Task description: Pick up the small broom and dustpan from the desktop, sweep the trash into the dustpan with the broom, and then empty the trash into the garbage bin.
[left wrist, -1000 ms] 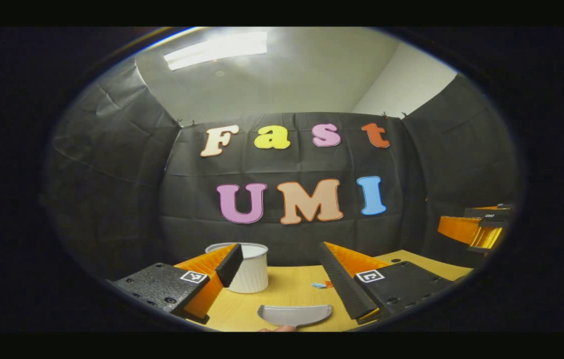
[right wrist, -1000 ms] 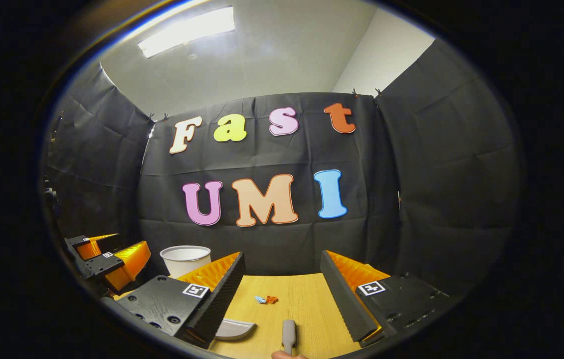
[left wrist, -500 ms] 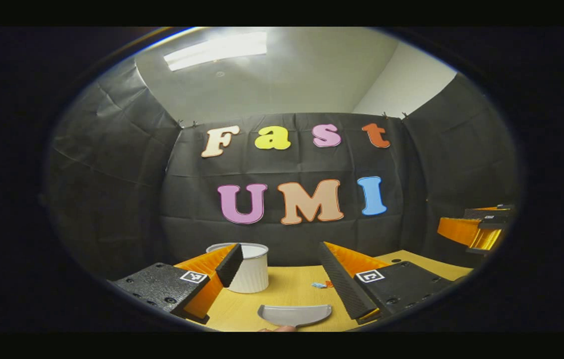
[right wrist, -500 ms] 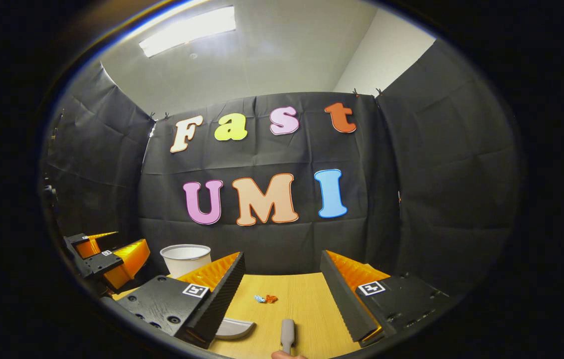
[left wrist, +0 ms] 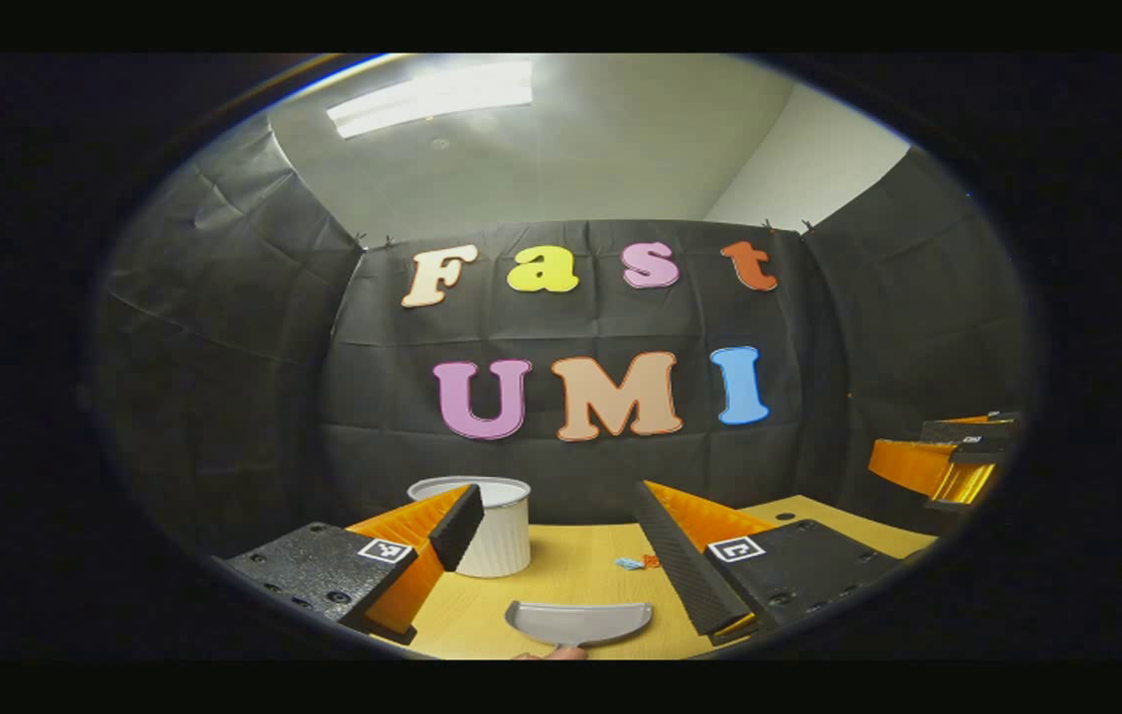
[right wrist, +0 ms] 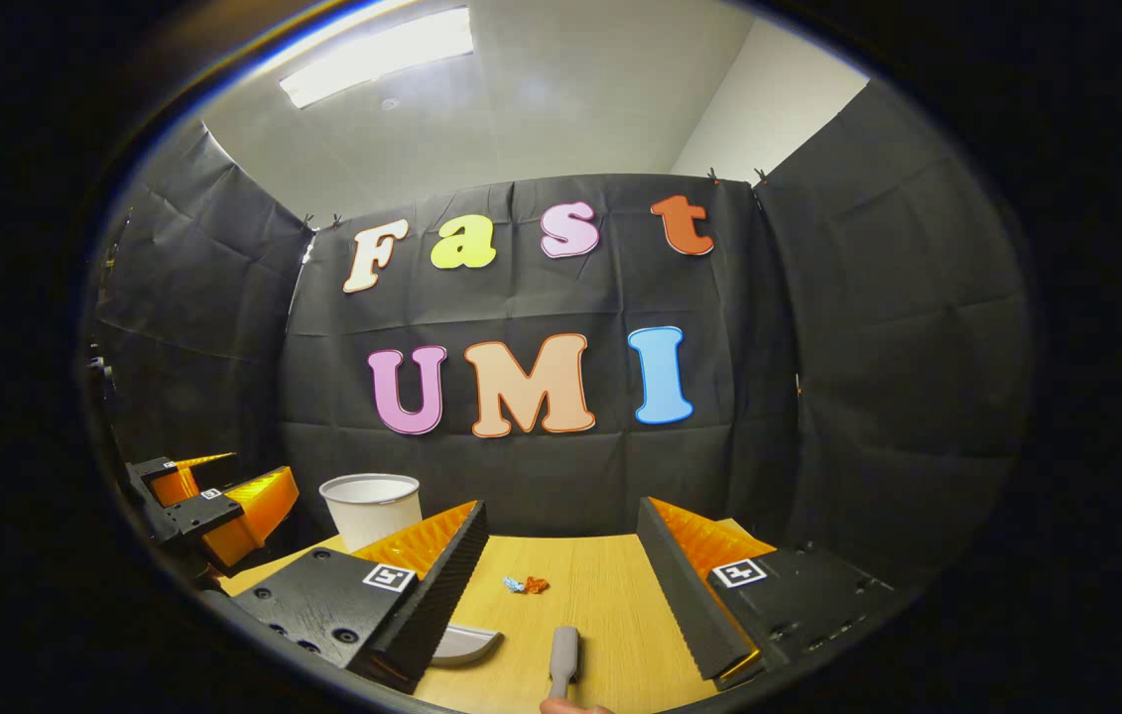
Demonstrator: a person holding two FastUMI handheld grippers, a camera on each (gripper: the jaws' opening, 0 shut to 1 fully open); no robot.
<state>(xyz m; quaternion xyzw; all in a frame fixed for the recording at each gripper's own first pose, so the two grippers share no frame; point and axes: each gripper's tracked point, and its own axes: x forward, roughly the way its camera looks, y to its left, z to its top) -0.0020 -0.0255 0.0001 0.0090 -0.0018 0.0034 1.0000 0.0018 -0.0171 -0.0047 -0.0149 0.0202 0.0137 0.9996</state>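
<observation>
Left gripper [left wrist: 561,555]: fingers spread wide apart, nothing between them, hanging above the desk. Just below and ahead of the gap lies the grey plastic dustpan [left wrist: 578,623], its curved scoop edge facing away, flat on the light wooden desk [left wrist: 570,570]. The dustpan's handle end runs off the bottom of the view, so its grip point is hidden. Beyond the fingertips, slightly right of the gap, sits the trash, a small crumpled blue and orange scrap [left wrist: 638,563]. Behind the left finger stands the white ribbed garbage bin [left wrist: 486,531], upright, open at the top.

Right gripper [right wrist: 561,575]: fingers likewise released and empty, raised over the desk. In the gap, low and near, lies the grey handle of the small broom [right wrist: 563,659], pointing roughly along the fingers; its brush end is out of sight below. The dustpan's rim peeks from under the left finger. Farther ahead, the scrap rests on bare wood, well apart from both tools. The bin stands off beyond the left finger, near the other gripper at the far left.

Judgement: the step in hand is the first one, the approach to pick up both tools; nothing is grasped yet. Next move calls for each gripper to come down and straddle its handle squarely, then close. The dustpan lies flat, so its thin handle may need a low, level entry.
</observation>
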